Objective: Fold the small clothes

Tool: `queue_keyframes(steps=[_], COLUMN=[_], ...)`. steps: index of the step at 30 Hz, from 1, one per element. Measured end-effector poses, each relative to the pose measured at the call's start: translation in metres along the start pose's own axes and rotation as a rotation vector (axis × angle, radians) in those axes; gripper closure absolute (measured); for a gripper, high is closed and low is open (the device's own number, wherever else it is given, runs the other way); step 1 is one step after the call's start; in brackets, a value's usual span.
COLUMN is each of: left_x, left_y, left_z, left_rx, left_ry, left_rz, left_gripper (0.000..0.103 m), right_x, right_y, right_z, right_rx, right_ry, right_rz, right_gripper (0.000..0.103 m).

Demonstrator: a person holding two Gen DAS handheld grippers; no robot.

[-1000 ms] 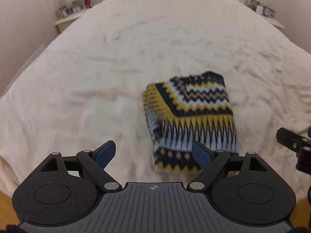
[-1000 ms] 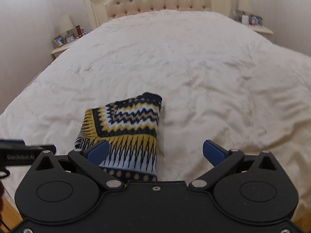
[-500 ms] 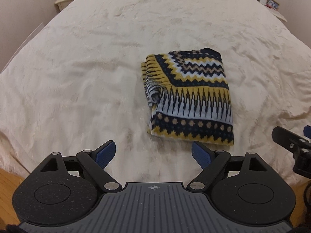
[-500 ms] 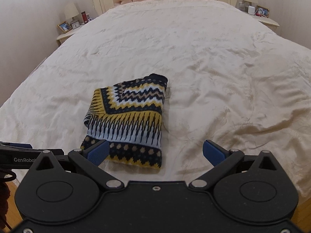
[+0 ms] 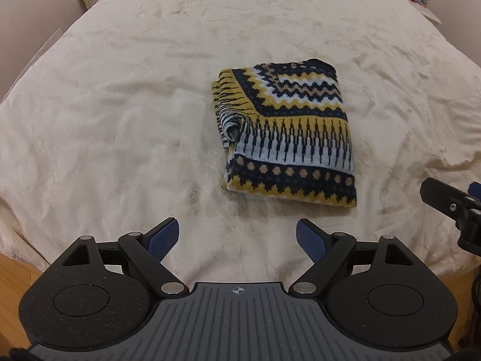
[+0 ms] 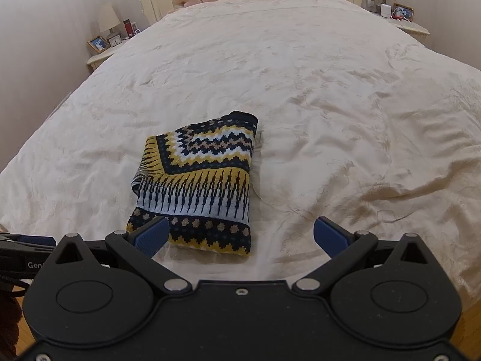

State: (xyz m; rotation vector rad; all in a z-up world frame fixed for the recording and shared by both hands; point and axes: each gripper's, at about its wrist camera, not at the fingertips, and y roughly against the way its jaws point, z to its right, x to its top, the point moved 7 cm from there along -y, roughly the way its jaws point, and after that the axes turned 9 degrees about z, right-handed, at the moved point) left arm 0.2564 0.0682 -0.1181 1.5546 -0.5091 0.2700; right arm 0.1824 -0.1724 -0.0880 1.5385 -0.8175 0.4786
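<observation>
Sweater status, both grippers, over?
Left gripper open, empty. Right gripper open, empty. Patterned sweater folded, lying flat on the bedspread, untouched. Nothing in the way.

Both tongs have drawn back from the folded knit sweater point(image 5: 288, 138) toward the foot of the bed point(image 5: 120, 120). A second ago the left tongs point(image 5: 237, 240) had one blue pad over the sweater's near hem; now the whole garment lies clear beyond them, with bare bedspread between. In the right wrist view the sweater point(image 6: 198, 186) has slid up and away, and the left pad of the right tongs point(image 6: 240, 236) now overlaps only its near corner.
</observation>
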Motion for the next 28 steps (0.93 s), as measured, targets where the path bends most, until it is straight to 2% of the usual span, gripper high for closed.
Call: queue_keyframes(steps=[28], left_x=[0.002], left_y=[-0.009], left_z=[0.003], left_rx=[0.001], left_ry=[-0.002], left_rz=[-0.024], left_gripper=[0.018], right_x=[-0.002], right_y=[-0.014], right_z=[-0.002], right_rx=[0.006], right_ry=[-0.025], right_rz=[-0.039], right_gripper=[0.001])
